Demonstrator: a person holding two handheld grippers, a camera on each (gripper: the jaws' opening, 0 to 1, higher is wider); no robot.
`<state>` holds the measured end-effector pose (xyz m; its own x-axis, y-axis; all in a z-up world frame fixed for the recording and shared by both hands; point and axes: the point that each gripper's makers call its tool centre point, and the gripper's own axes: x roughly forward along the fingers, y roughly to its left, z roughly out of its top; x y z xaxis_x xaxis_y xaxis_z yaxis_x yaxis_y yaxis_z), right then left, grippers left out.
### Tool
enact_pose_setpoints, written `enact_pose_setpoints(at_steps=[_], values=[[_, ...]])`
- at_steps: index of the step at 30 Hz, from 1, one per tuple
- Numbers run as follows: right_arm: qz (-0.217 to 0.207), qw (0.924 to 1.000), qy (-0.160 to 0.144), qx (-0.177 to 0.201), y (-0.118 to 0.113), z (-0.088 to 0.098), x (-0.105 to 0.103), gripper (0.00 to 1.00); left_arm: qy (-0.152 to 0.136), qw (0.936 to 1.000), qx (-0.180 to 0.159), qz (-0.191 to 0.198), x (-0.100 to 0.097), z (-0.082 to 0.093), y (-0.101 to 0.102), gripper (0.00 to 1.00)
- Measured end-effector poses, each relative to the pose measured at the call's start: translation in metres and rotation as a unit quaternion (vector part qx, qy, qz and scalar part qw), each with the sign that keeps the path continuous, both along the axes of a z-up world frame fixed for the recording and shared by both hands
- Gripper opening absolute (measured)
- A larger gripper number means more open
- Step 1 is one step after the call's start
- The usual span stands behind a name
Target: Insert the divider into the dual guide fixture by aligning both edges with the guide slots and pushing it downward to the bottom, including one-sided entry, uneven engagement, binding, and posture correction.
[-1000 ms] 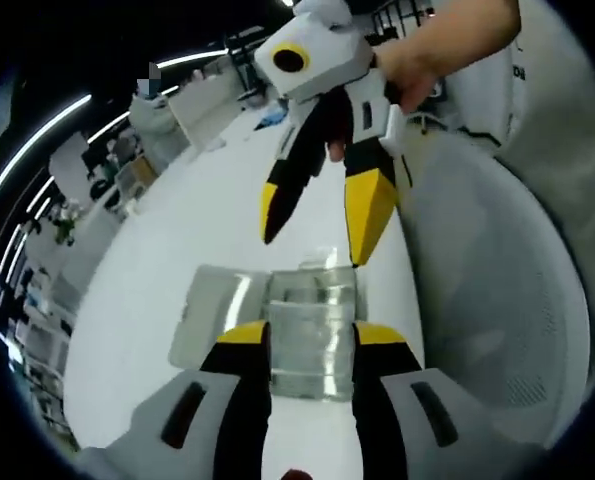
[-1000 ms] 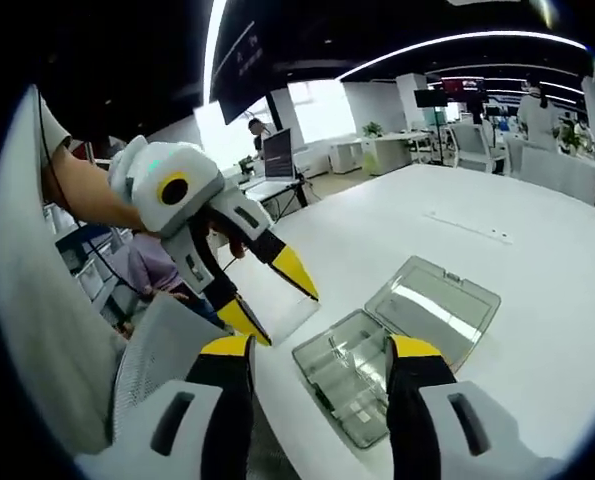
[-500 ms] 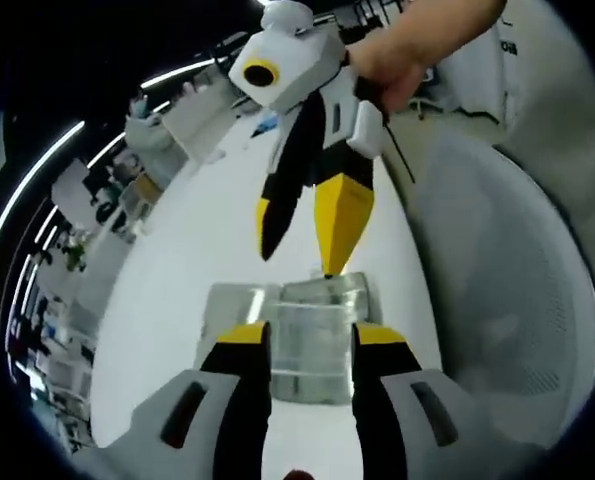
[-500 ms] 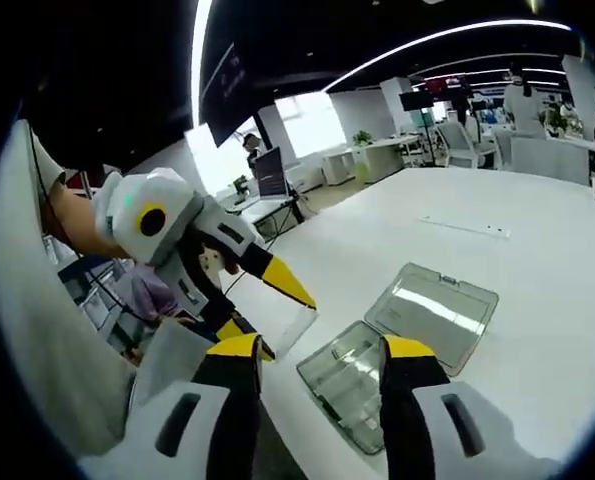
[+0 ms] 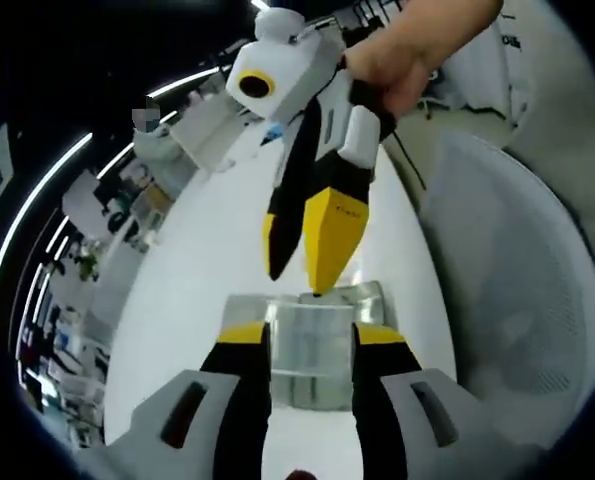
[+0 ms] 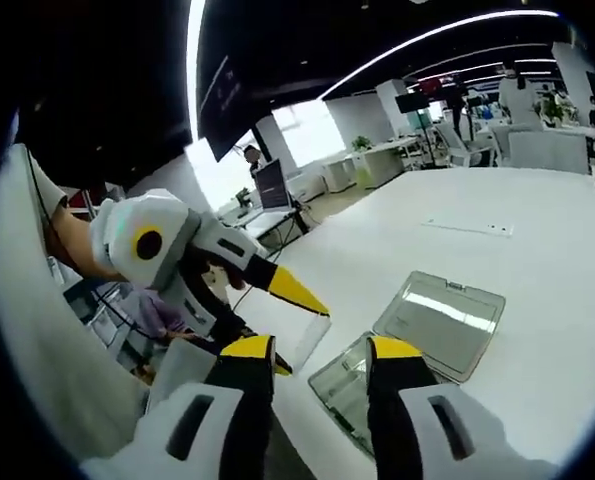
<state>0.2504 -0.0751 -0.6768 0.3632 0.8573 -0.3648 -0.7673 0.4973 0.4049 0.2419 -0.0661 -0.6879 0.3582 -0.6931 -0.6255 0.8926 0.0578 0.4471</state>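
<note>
White tabletop carries the open clear fixture box, above whose near edge the left gripper pinches the clear divider; the right gripper, jaws apart, should square both edges before pressing down.

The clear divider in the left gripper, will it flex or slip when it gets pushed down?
The divider looks thin and flat, so it may flex. Its glossy clear plastic could slip in the left gripper. The open clear box looks light and may slide on the table.
</note>
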Motion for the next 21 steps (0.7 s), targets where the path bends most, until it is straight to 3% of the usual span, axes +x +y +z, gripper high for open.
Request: enact_pose_setpoints(at_steps=[21], values=[[-0.019,0.9976,0.052,0.04,0.004,0.004,0.007,0.17,-0.047,0.9989,-0.002,-0.003,0.007,0.013,-0.01,0.28]])
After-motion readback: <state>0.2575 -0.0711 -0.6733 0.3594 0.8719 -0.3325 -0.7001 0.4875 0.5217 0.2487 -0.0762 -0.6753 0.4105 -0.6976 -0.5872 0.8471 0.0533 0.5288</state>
